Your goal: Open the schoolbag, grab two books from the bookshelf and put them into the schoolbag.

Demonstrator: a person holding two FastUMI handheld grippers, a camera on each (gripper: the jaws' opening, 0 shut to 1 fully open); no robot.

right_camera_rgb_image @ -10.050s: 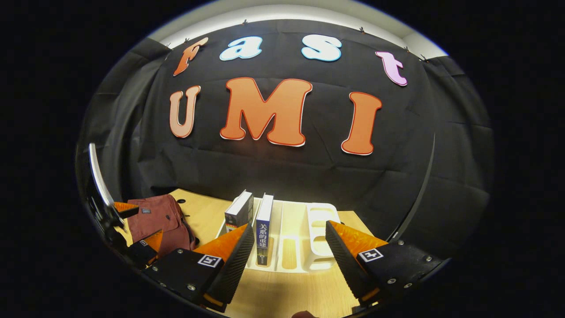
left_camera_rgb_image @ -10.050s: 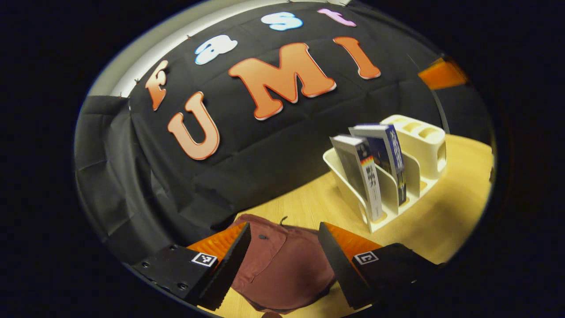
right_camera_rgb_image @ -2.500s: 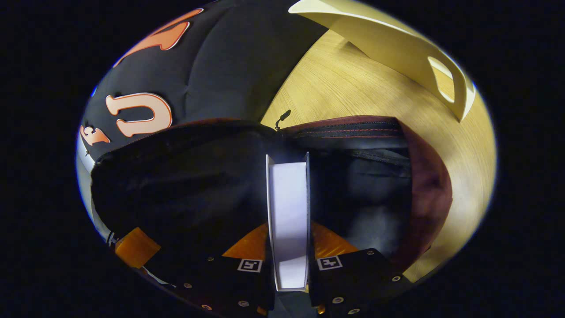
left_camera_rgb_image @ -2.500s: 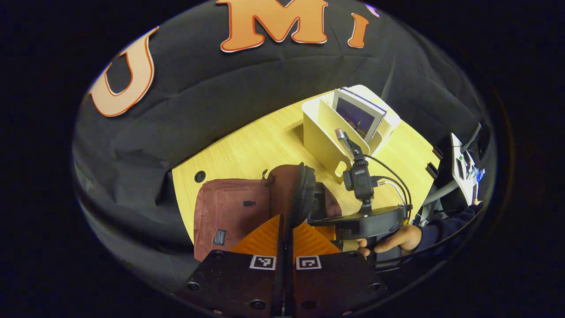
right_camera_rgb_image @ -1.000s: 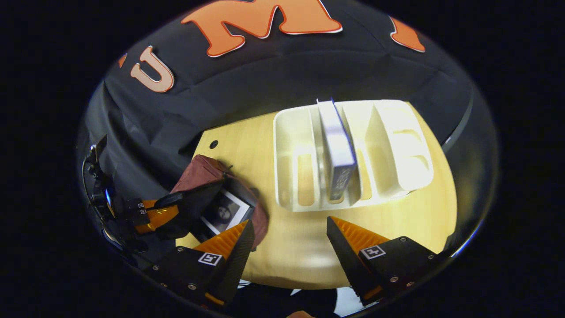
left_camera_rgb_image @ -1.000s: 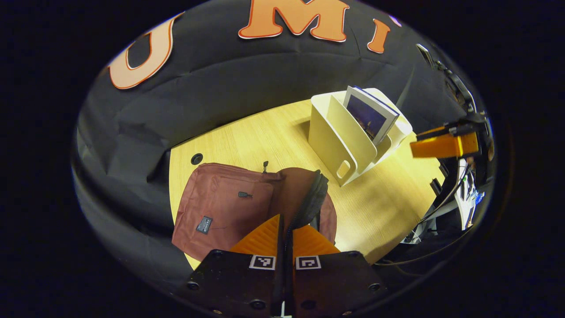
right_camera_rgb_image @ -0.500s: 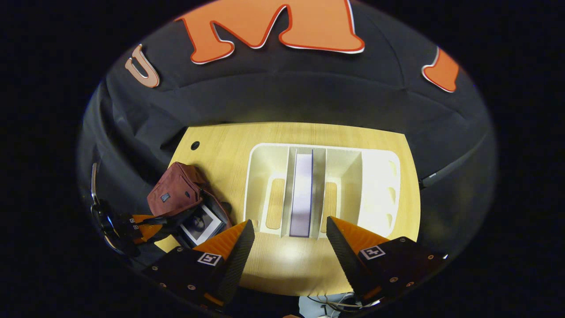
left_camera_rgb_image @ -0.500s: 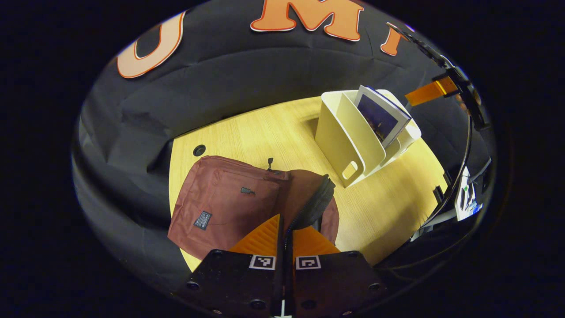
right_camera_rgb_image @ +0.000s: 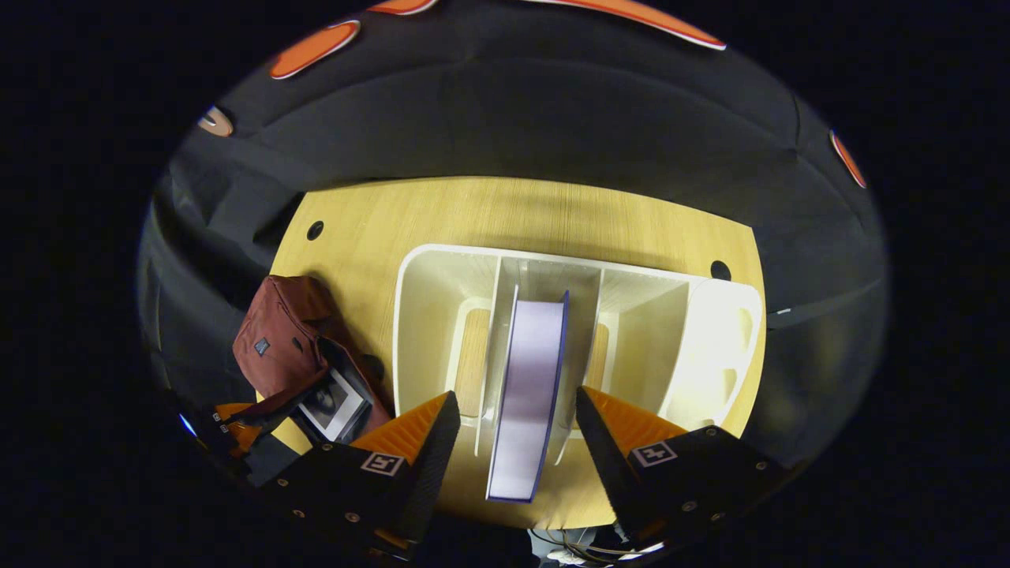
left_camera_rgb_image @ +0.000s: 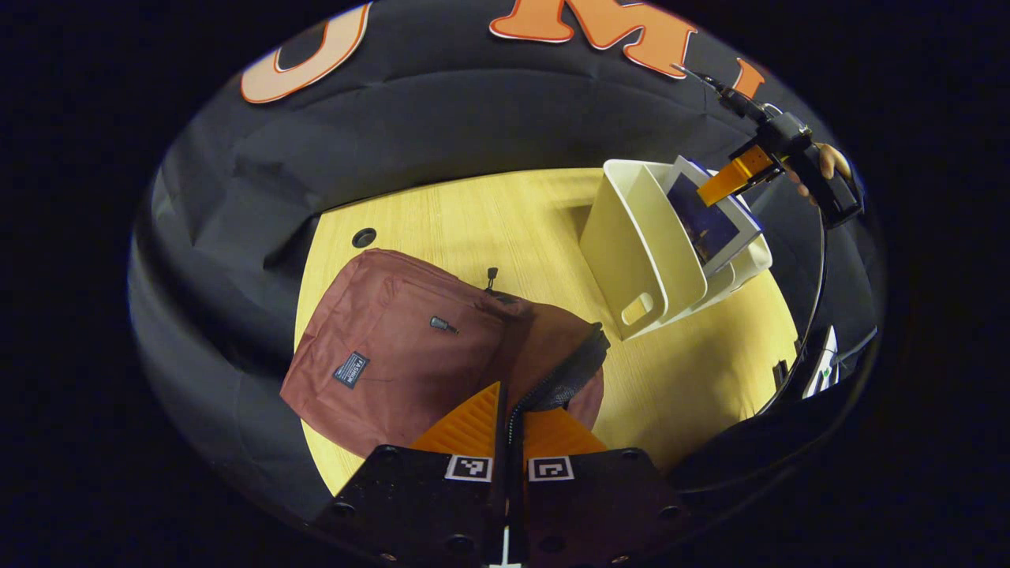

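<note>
Now the right gripper [right_camera_rgb_image: 517,430] hangs over the white bookshelf [right_camera_rgb_image: 426,315], its jaws apart on either side of the one book [right_camera_rgb_image: 527,394] standing there in a middle slot, page edge up; neither jaw looks to be touching it yet, though the fisheye makes that hard to judge. The left gripper [left_camera_rgb_image: 509,418] has its jaws together, clamped on the zipper edge of the schoolbag [left_camera_rgb_image: 394,347], holding the mouth open. The schoolbag lies on the worktop [left_camera_rgb_image: 473,221] to the left of the bookshelf, and in the right gripper view a first book [right_camera_rgb_image: 331,404] shows inside the opening. The remaining book is stiff and probably fairly weighty for its size, with a smooth cover that could slip, so I would take it across its thickness, cover to cover, near the top edge and roughly midway along, then lift straight up so it clears the dividers without tipping the light plastic bookshelf. The schoolbag is soft cloth and would sag shut if its edge were let go, so the opening needs to be kept wide for the second book.
</note>
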